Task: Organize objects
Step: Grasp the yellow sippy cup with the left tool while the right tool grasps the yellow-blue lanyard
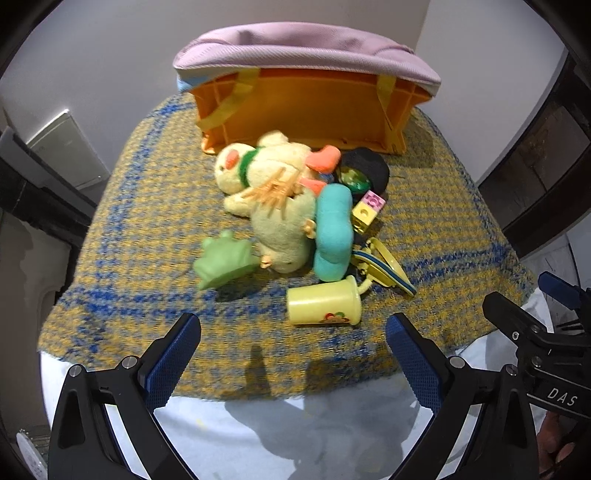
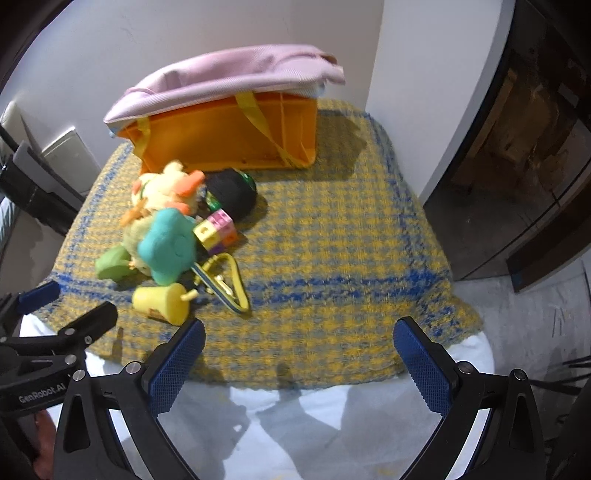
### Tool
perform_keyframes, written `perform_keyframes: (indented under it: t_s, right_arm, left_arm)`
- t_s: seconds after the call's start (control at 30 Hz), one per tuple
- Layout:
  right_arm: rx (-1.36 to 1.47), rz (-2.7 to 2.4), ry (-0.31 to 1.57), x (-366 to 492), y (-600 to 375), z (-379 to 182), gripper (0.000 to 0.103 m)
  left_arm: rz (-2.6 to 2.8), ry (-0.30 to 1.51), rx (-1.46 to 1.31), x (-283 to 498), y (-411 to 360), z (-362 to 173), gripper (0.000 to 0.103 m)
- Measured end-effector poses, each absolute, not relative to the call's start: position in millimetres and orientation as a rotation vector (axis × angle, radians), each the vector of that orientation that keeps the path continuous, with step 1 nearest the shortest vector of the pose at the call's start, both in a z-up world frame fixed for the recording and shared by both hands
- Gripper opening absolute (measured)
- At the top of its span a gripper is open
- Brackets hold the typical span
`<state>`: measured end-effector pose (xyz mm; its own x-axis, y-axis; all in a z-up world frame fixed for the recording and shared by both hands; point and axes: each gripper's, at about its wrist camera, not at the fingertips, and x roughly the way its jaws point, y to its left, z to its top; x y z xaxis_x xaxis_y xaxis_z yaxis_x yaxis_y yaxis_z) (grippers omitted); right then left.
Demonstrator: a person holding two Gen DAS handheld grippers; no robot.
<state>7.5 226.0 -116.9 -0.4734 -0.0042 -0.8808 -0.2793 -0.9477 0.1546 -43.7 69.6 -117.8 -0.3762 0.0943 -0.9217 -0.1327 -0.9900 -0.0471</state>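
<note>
A pile of toys lies on a yellow-and-blue woven cloth [image 1: 140,206]. It holds a cream plush duck [image 1: 266,166], a teal plush star [image 1: 332,232], a green toy [image 1: 225,258], a yellow cup [image 1: 325,304], a pink-and-yellow cube [image 1: 367,210], a black-and-green toy [image 1: 364,171] and a yellow strap clip [image 1: 384,266]. An orange bag [image 1: 310,107] with a pink cover [image 1: 303,48] stands behind the pile. My left gripper [image 1: 293,328] is open and empty, just short of the cup. My right gripper [image 2: 299,332] is open and empty over bare cloth [image 2: 332,229], right of the pile [image 2: 170,236].
The cloth covers a small table with white sheeting [image 1: 280,424] hanging at the front edge. A white wall [image 2: 221,29] stands behind the bag [image 2: 229,133]. A dark cabinet [image 2: 524,155] stands at the right. The left gripper also shows in the right wrist view [image 2: 70,317].
</note>
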Motion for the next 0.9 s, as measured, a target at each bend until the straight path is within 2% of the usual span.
perform_keyframes:
  t_s: [0.17,0.4,0.57,0.67,0.7,0.73,0.9]
  right_arm:
    - [-1.506,2.522,0.420,9.6,233.8,-135.4,0.102]
    - [-1.505,2.514,0.477,10.6,245.9,-154.3,0.102]
    - [-1.513,2.512,0.492,9.2,247.5,-160.6,0.102]
    - [-1.523,2.502,0.496,9.0,247.9,-164.0,0.102]
    - [-1.525,2.501,0.493,8.6,247.5,-164.7,0.102]
    - [-1.528,2.500,0.487,8.4,246.8,-165.2,0.102]
    - [-1.533,2.494,0.472,10.0,244.1,-165.5,0.102]
  left_arm:
    - [2.479,0.111,-1.680,-49.8,88.5,-136.6,0.102]
    - [2.482,0.101,-1.696,-56.6,96.4,-157.1,0.101]
    - [2.488,0.095,-1.684,-62.8,97.8,-165.6,0.088]
    - [2.463,0.108,-1.700,-65.5,100.7,-172.2,0.071]
    - [2.450,0.103,-1.706,-65.9,101.0,-175.0,0.062]
    - [2.441,0.102,-1.714,-66.1,100.9,-177.8,0.059]
    - [2.450,0.091,-1.681,-62.7,98.6,-175.8,0.059]
